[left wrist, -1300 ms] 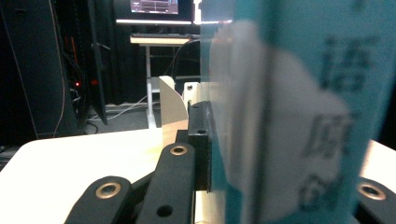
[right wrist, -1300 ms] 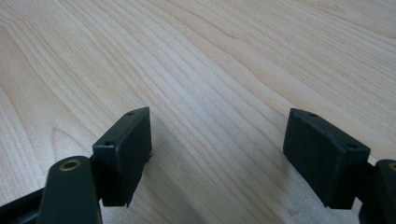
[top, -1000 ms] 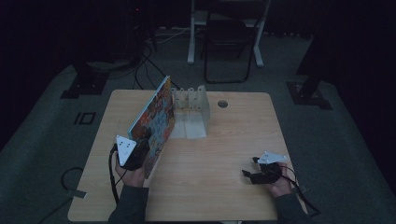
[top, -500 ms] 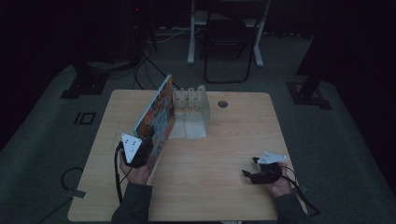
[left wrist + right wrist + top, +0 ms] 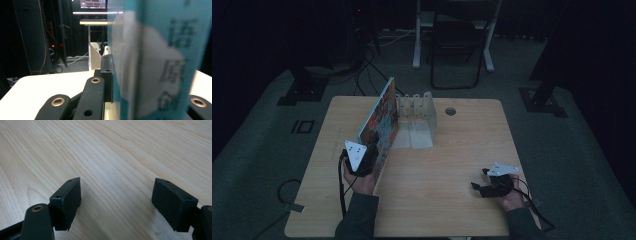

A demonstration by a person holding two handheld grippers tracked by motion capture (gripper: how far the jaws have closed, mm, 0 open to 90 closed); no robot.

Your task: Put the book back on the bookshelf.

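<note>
The left gripper (image 5: 371, 159) clamped its jaws on the book (image 5: 379, 120), upright on the desk (image 5: 462, 150) beside the rack (image 5: 417, 107); the right gripper (image 5: 116, 202) gaped idle; the tall book risked tipping from its low corner hold.

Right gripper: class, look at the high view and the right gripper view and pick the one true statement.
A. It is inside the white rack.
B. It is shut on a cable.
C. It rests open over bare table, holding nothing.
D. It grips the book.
C: the right gripper has its jaws spread apart with only bare wooden table between them, far from the book in the left gripper.
</note>
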